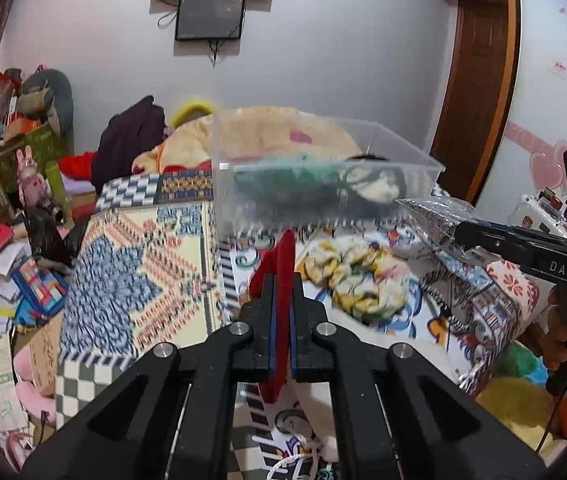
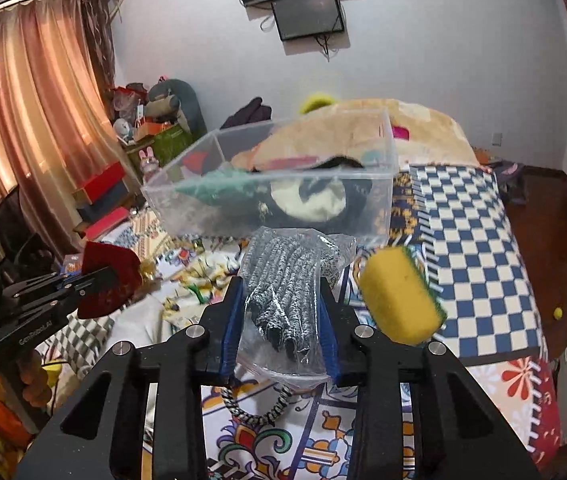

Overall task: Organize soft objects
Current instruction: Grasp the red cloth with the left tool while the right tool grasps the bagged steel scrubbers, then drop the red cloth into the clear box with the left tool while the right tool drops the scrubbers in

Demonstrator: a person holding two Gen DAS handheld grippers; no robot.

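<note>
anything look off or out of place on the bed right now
The yellow sponge stands out: in the right wrist view it appears tilted and motion-blurred beside the right gripper, seemingly in mid-air rather than resting on the bedspread or in the clear bin. Whether it is falling cannot be told.

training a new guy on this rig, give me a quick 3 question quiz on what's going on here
1. True or false: the left gripper holds a red cloth.
2. What does the right gripper grip? A) sponge B) clear bag of grey knit C) scrunchie
3. Fill in: the yellow sponge lies ____ the clear box, on the bed.

Key: 1 true; 2 B; 3 outside
</note>
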